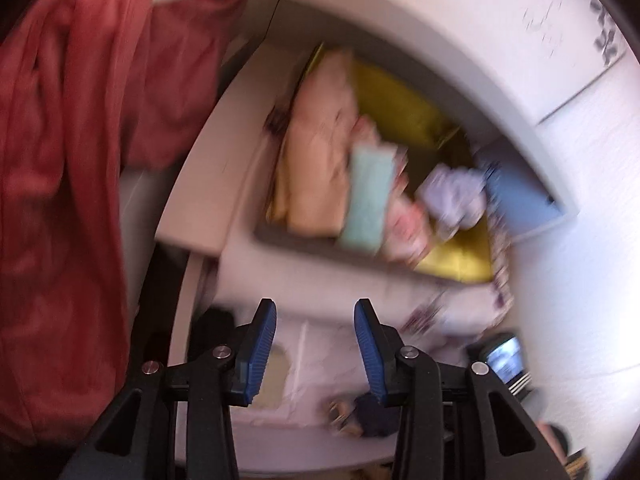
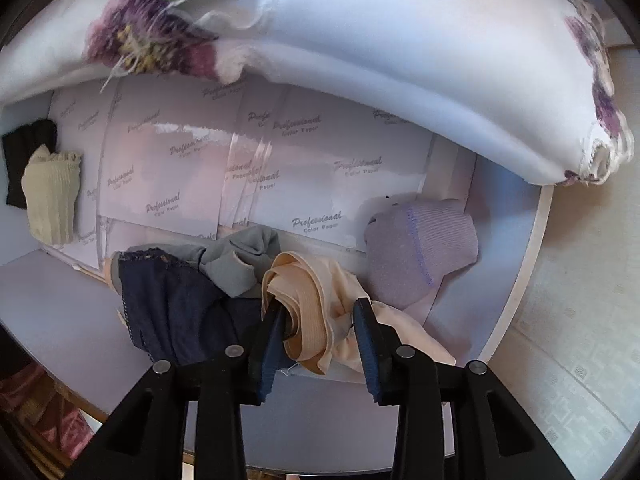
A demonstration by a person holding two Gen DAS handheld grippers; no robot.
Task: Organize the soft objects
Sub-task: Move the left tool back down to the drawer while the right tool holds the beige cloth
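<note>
In the right wrist view my right gripper [image 2: 319, 306] points down into a paper-lined drawer [image 2: 52, 300]. A beige garment with an elastic band [image 2: 304, 280] lies loosely bunched between its parted fingers. Beside it are a navy lace-edged garment [image 2: 172, 300], a grey piece [image 2: 240, 260] and a lavender sock [image 2: 416, 252]. A cream sock [image 2: 50, 196] lies on a black one [image 2: 24, 148] at the far left. The left wrist view is blurred. There my left gripper [image 1: 315, 308] is open and empty, short of a compartment with folded beige [image 1: 316, 160], teal [image 1: 368, 200] and lavender [image 1: 452, 196] items.
A white floral cloth [image 2: 380, 40] hangs over the back of the drawer. Red fabric [image 1: 80, 160] fills the left of the left wrist view. A yellow lining [image 1: 392, 100] and a blue piece [image 1: 516, 196] sit in the compartment. A small dark device [image 1: 504, 360] lies at lower right.
</note>
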